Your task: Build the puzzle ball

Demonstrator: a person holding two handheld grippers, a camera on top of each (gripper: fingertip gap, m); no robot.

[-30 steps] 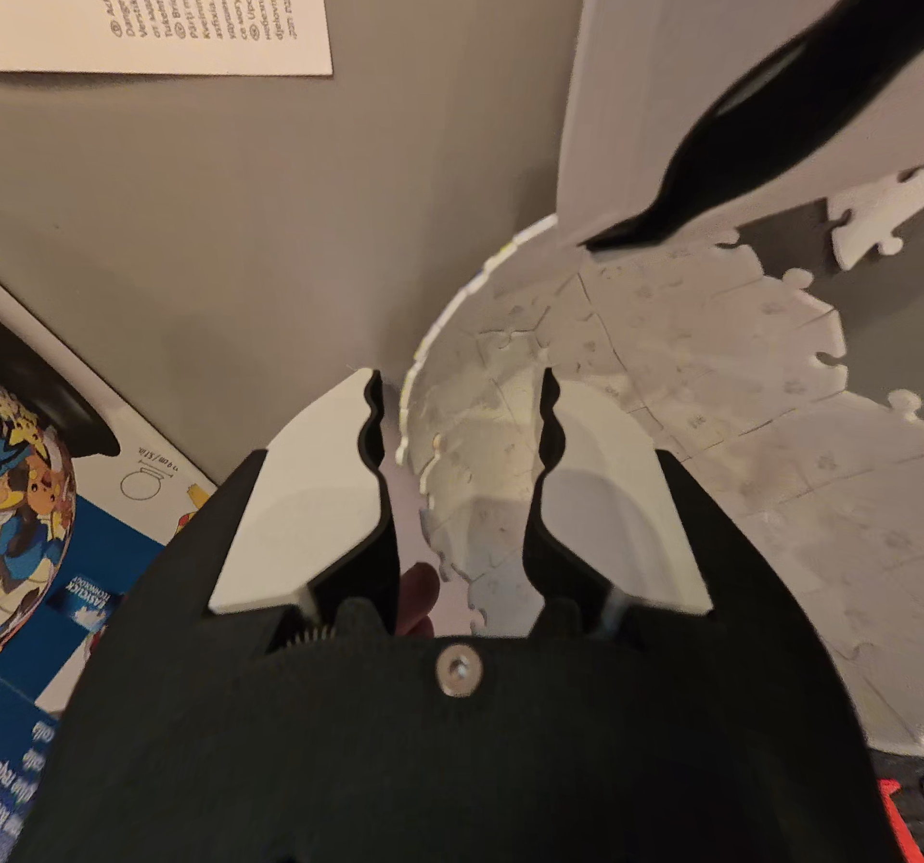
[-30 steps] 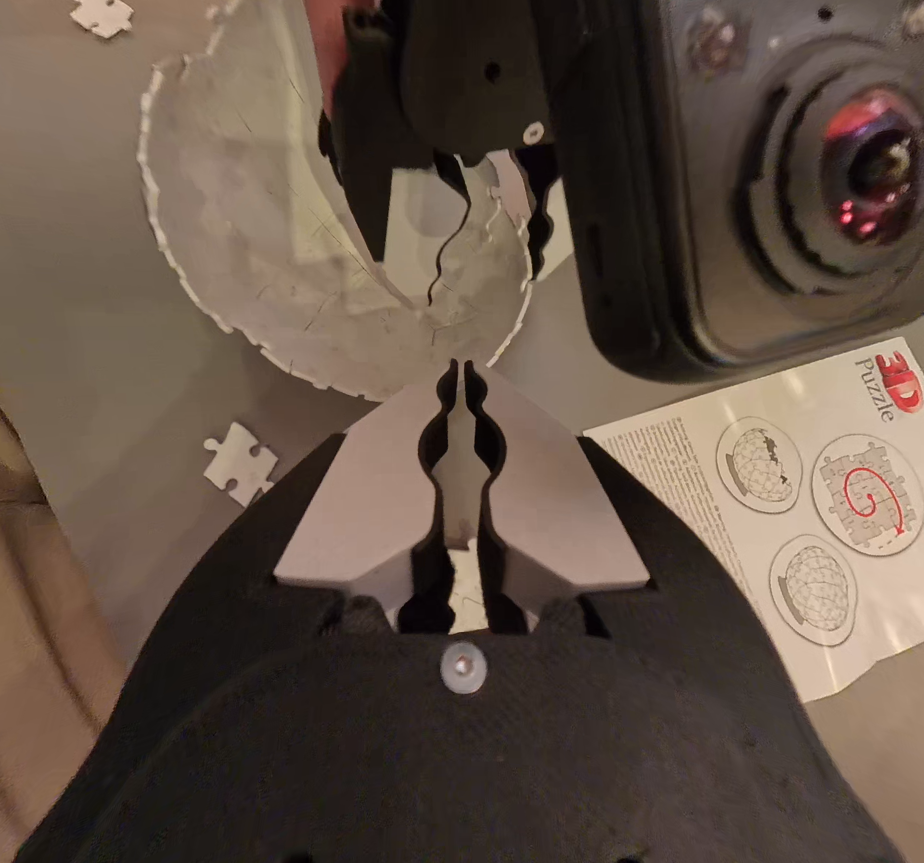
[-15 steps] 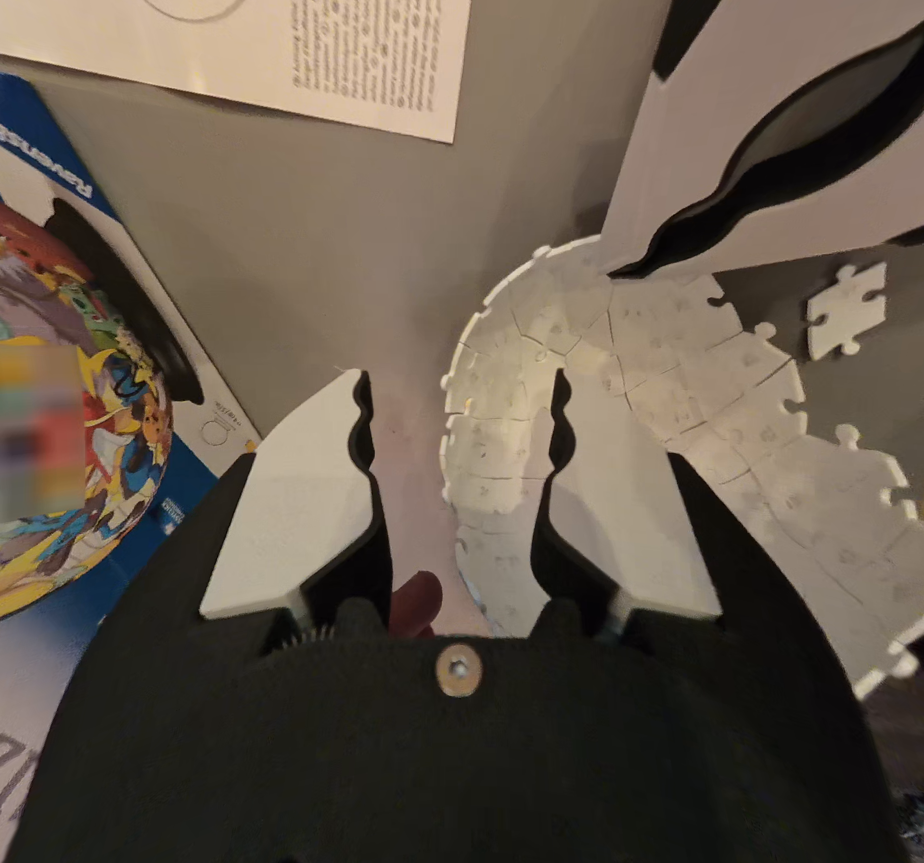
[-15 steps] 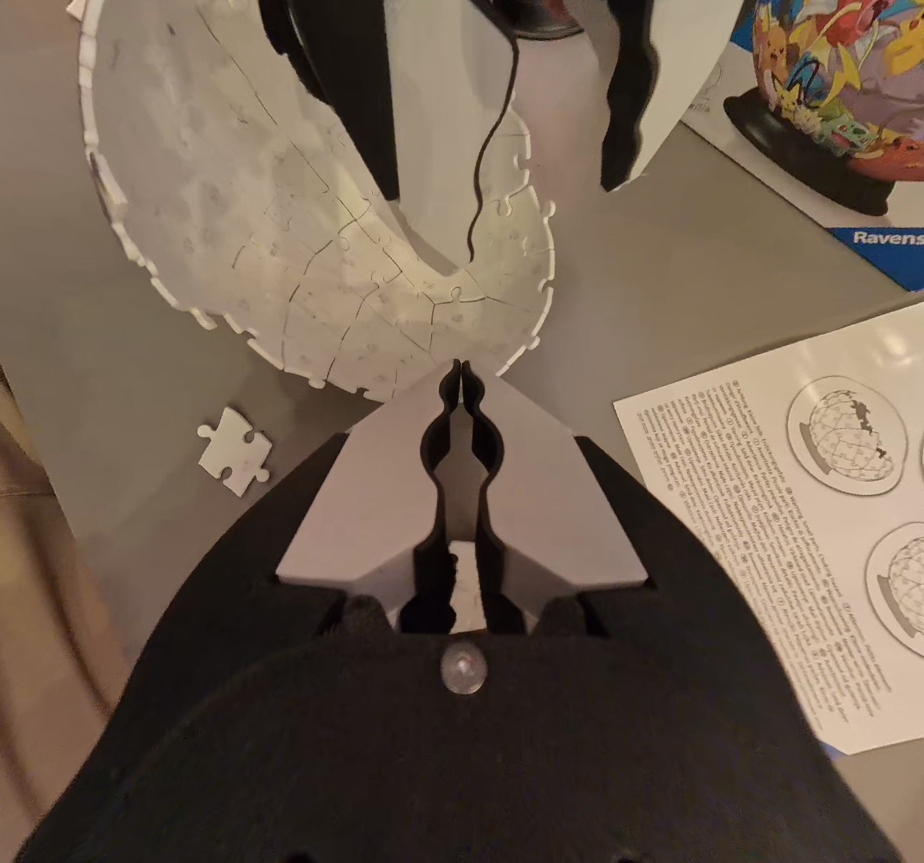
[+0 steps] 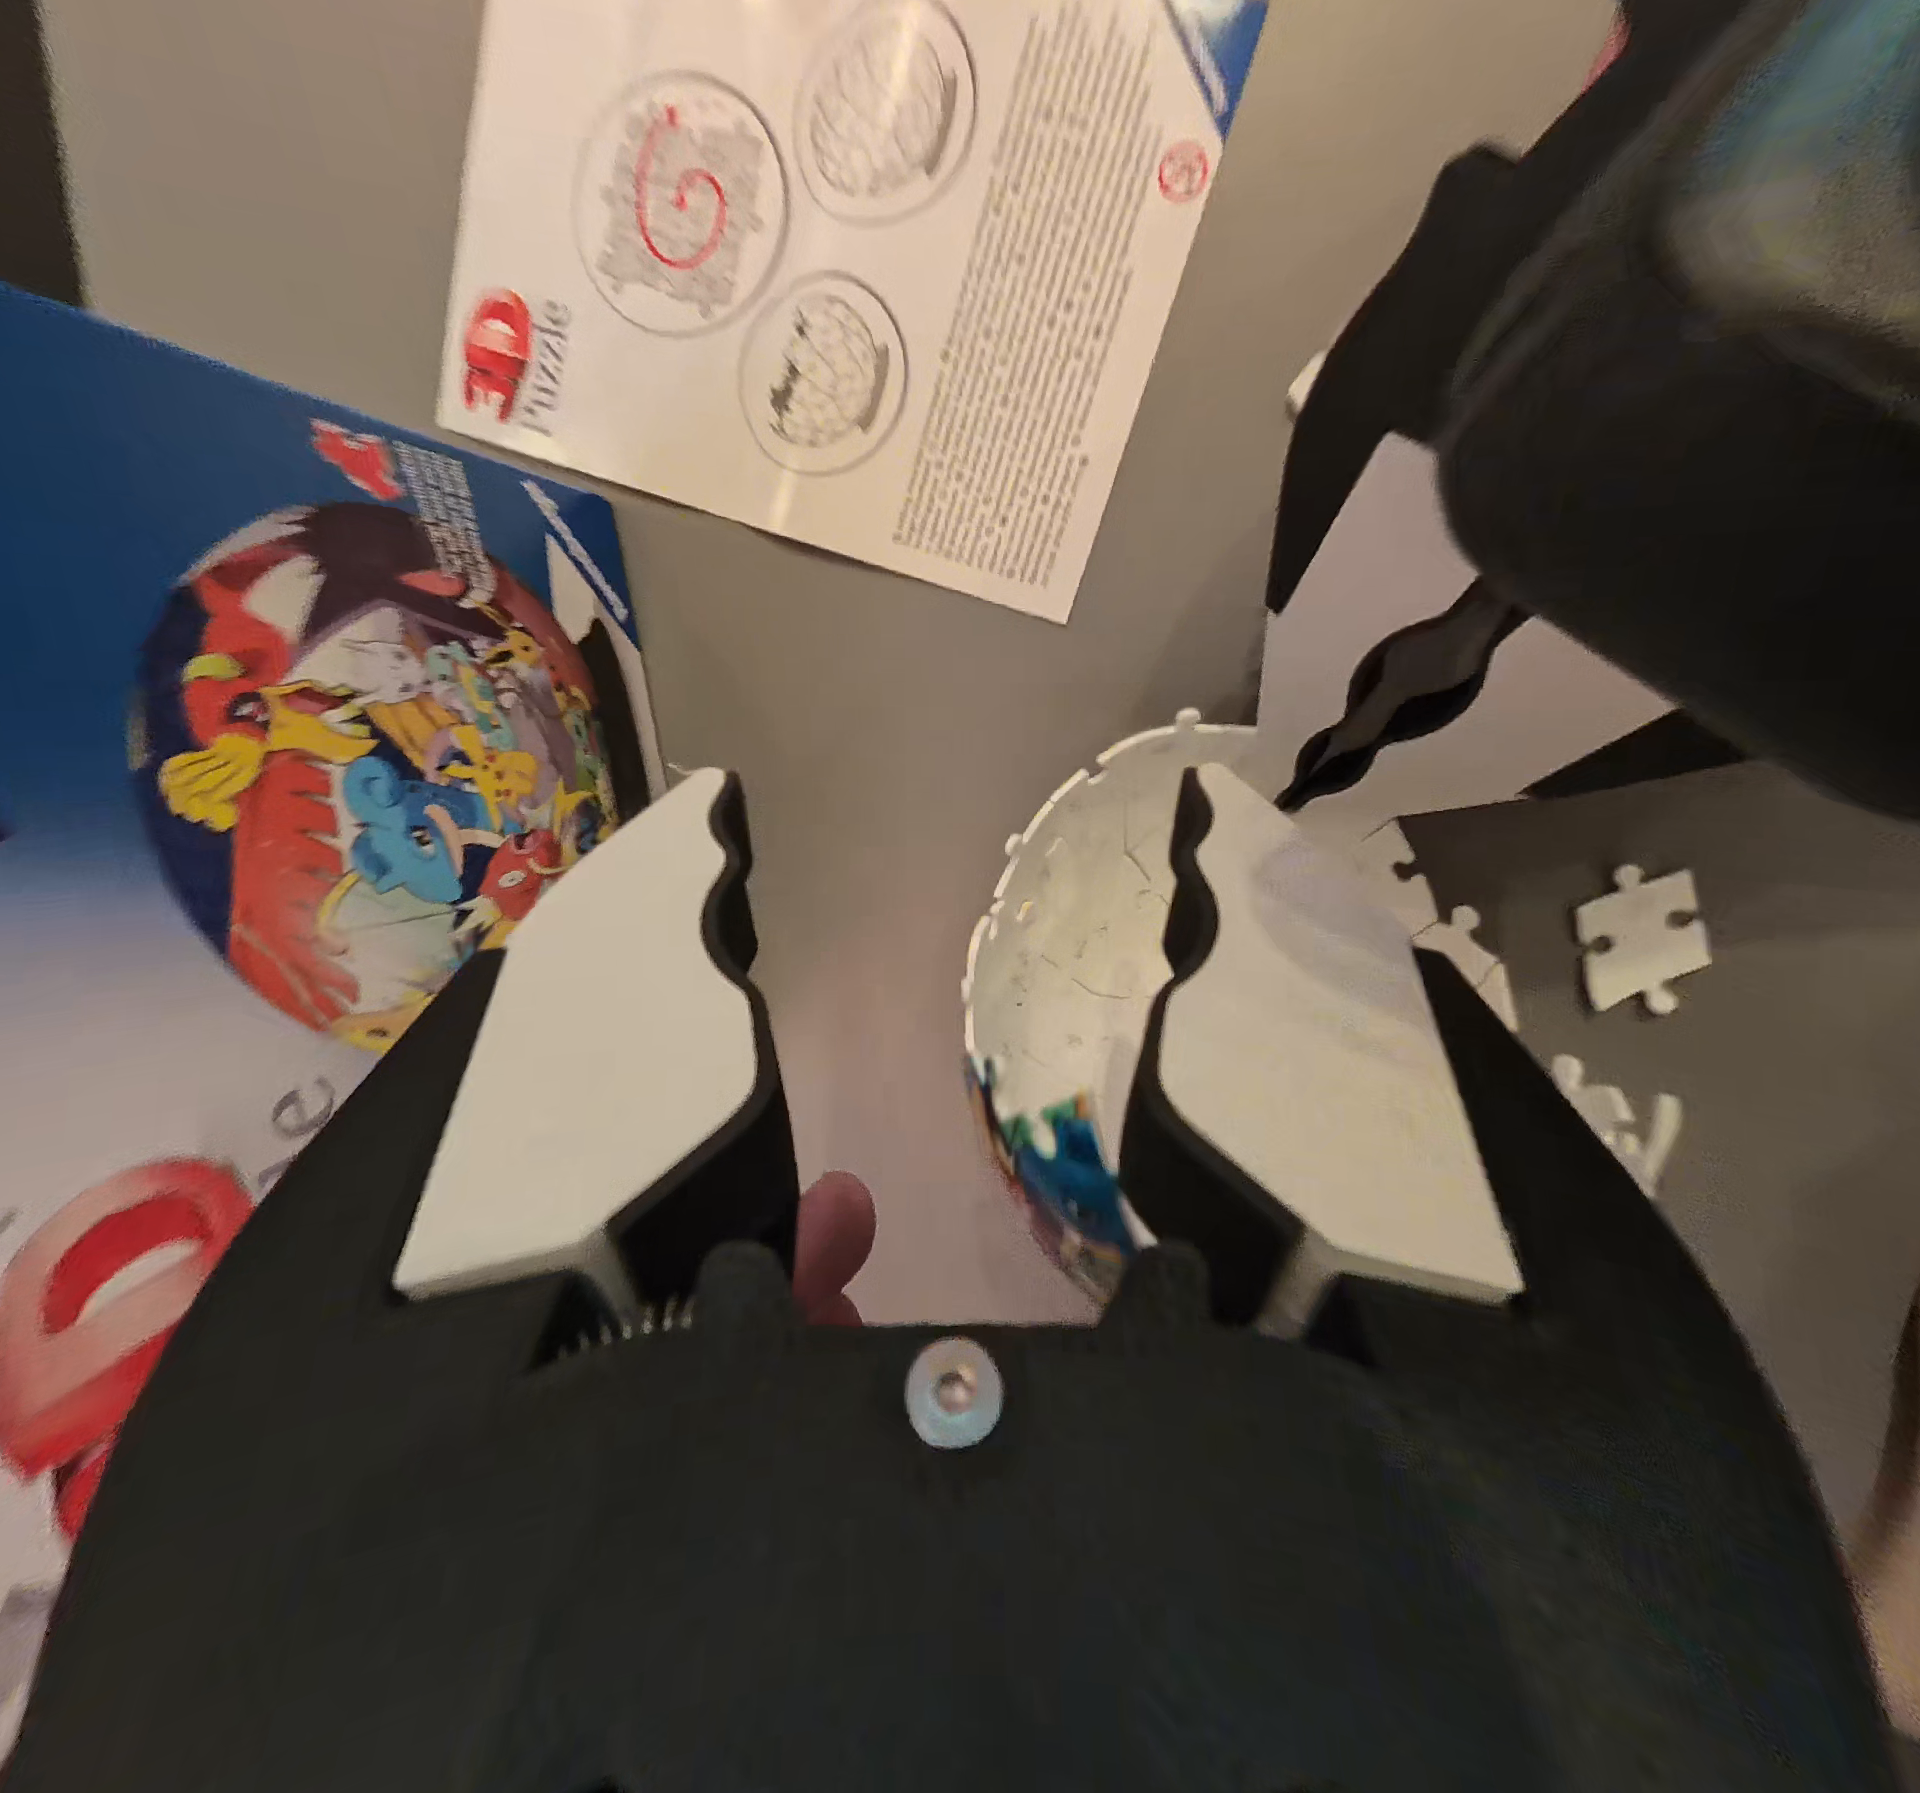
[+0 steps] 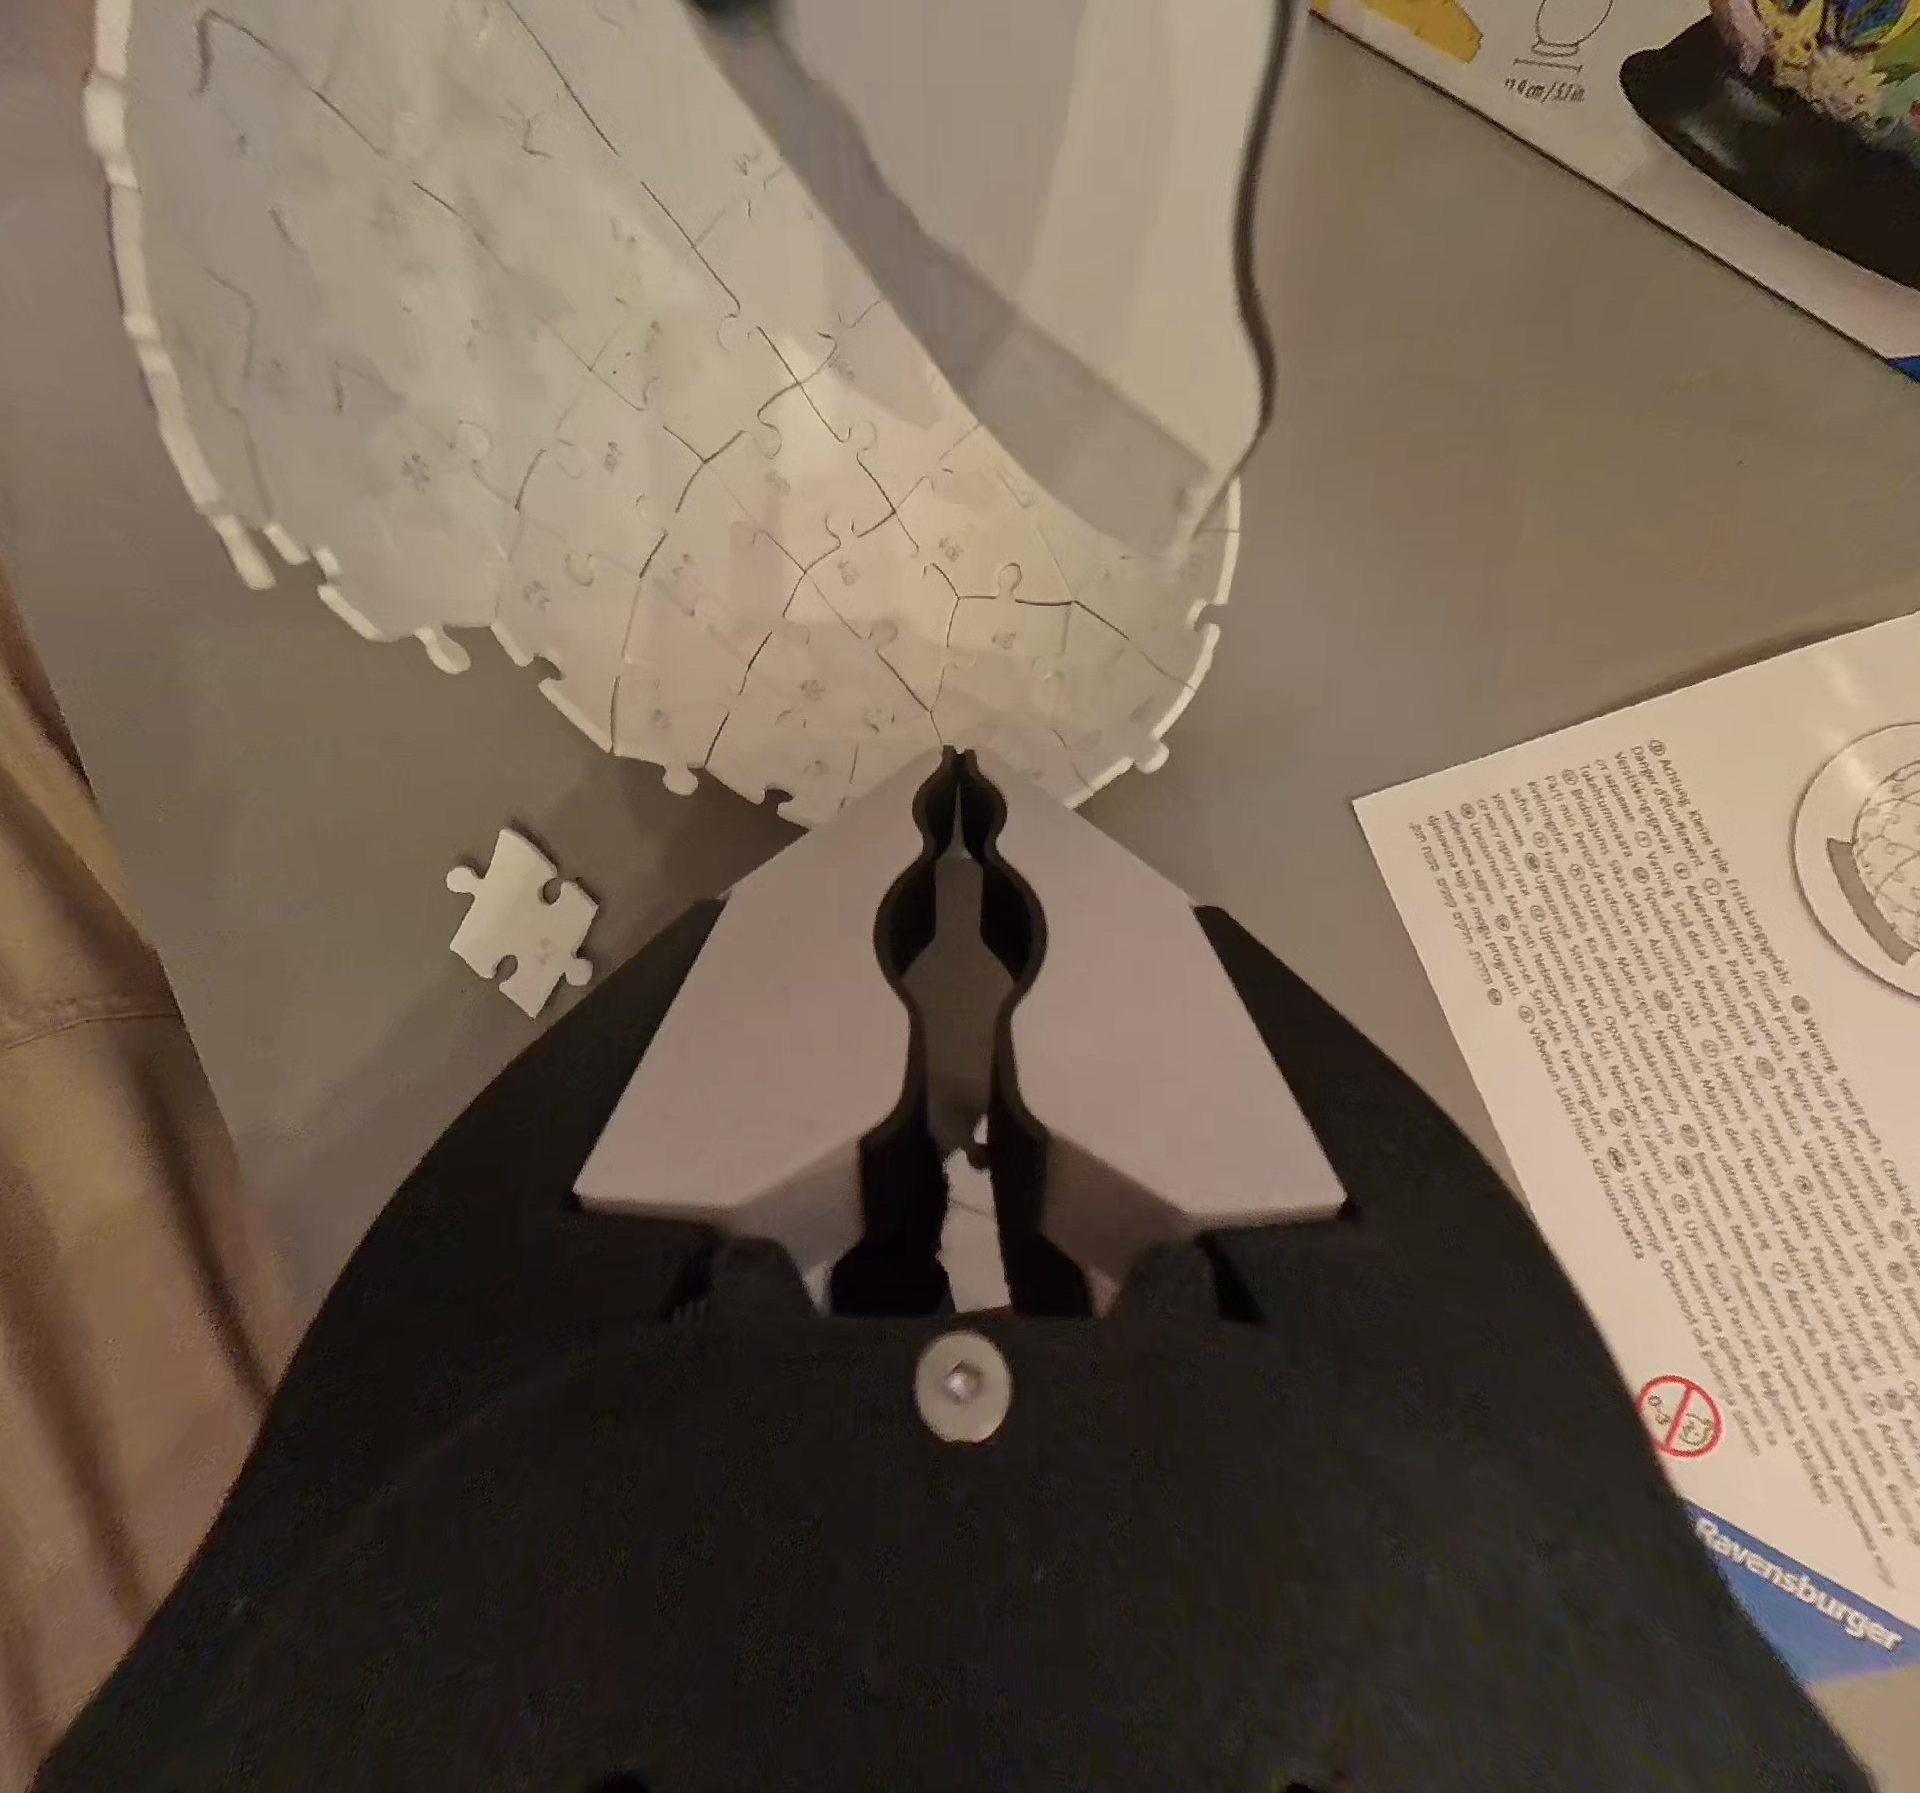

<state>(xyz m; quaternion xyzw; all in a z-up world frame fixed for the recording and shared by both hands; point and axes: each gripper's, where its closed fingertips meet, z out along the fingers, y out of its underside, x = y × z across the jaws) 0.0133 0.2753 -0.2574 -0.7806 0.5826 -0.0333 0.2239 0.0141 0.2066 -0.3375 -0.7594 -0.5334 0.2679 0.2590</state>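
The part-built puzzle ball (image 6: 644, 455) is a curved shell of joined pieces with its white inner side facing me; a strip of its coloured outer side (image 5: 1049, 1141) shows in the left wrist view. My right gripper (image 6: 956, 756) is shut on the shell's lower rim, and it also shows in the left wrist view (image 5: 1299, 793). My left gripper (image 5: 961, 798) is open and holds nothing. The shell's rim (image 5: 1070, 912) lies between its fingers, with the right one over the shell. One of its fingers (image 6: 1091, 185) shows blurred over the shell.
A loose white piece (image 6: 525, 922) lies on the grey table (image 6: 1455, 496), and it also shows in the left wrist view (image 5: 1642, 938). The instruction sheet (image 5: 831, 268) and the puzzle box (image 5: 312, 704) lie beyond. Brown fabric (image 6: 83, 1016) borders the table's left edge.
My left gripper has drawn back from the shell, bringing the sheet and box into view. My right gripper has stayed shut on the rim, and the shell now looks nearer.
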